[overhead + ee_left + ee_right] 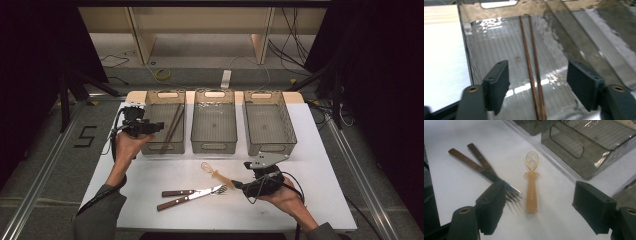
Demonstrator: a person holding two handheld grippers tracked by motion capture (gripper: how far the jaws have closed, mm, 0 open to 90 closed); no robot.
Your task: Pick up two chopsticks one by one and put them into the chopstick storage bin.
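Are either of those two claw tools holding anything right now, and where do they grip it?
No. The left gripper is open above the chopsticks in the bin; the right gripper is open around the orange spoon.

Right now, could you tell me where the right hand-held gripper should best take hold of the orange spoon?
Probably the thick handle of the spoon, taken from above across its width: it lies flat, lengthwise between the open right hand-held gripper jaws, while the fork lies close on one side.

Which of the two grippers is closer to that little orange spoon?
Right. The right gripper sits just short of the orange spoon, jaws open toward its handle. The left gripper is far off, over the left bin.
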